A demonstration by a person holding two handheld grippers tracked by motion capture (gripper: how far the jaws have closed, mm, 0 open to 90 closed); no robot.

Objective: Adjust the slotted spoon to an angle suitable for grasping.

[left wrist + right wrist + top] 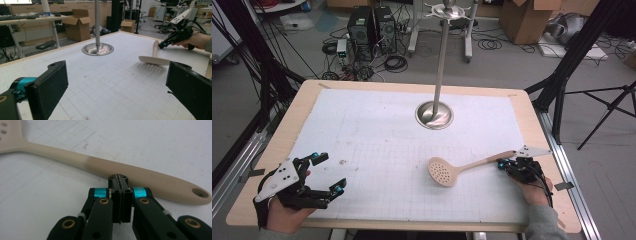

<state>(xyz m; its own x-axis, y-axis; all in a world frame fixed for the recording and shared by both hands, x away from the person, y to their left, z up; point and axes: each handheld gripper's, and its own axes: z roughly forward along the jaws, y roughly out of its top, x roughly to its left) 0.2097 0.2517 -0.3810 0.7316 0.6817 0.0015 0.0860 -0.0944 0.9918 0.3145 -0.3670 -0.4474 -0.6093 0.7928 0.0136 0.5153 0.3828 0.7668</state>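
A beige slotted spoon [462,169] lies on the white gridded mat [377,150], head toward the middle, handle running to the right. My right gripper [503,164] is shut with its pads pressed together and nothing between them. In the right gripper view its tips [118,178] sit against the near side of the spoon's handle [75,157], close to the end with the hanging hole. My left gripper [328,172] rests at the table's near left corner, open with nothing in it. The left gripper view has the wide-apart left gripper [115,87], the spoon [153,59] and the right gripper [161,45] beyond.
A metal stand with a round dish base [434,115] and a tall pole [441,60] rises at the far middle of the mat. The wooden table edge [557,200] runs near the right hand. Boxes, cables and tripod legs lie on the floor beyond.
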